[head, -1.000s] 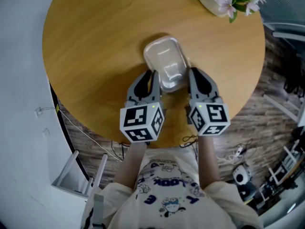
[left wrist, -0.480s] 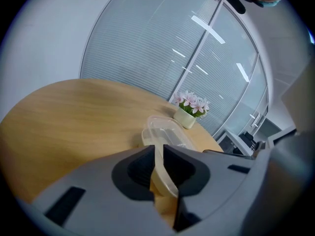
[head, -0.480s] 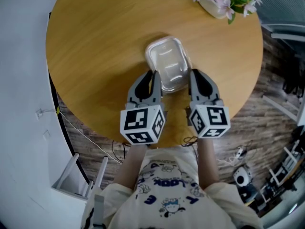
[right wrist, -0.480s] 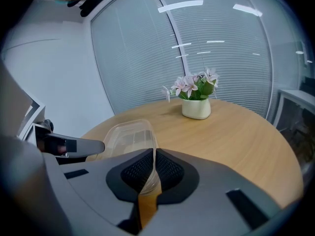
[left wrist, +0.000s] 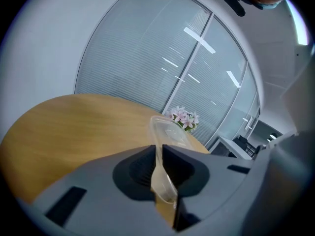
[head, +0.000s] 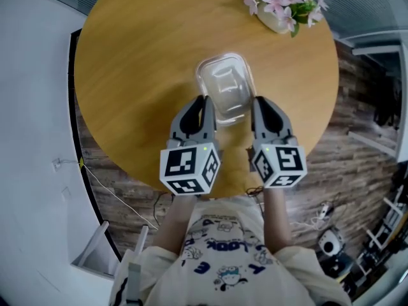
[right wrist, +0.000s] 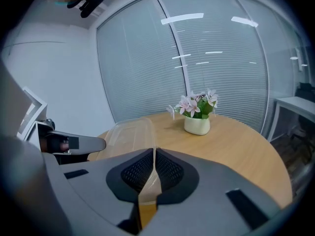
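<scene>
Clear rectangular plastic container (head: 224,87): gripped at its near end by both tools, one on each near corner, over the near-middle of the round light-wood table (head: 137,56). Long axis runs away from the person. Looks empty.

Left gripper (head: 204,104): clenched on the container's near-left rim. In the left gripper view the thin clear wall (left wrist: 166,132) is pinched between the dark jaws (left wrist: 158,156), and the container stretches far and slightly right.

Right gripper (head: 257,106): clenched on the near-right rim. In the right gripper view the rim runs straight into the closed jaws (right wrist: 153,157), with the container's body (right wrist: 129,134) lying to the left. The left gripper's finger (right wrist: 71,144) shows at the left edge, just beside the container.

White pot of pink flowers (head: 279,4): stands at the far-right edge of the table, well apart from the container; it also shows in the right gripper view (right wrist: 197,124).

Behind the table: window wall with pale blinds (right wrist: 216,58).
</scene>
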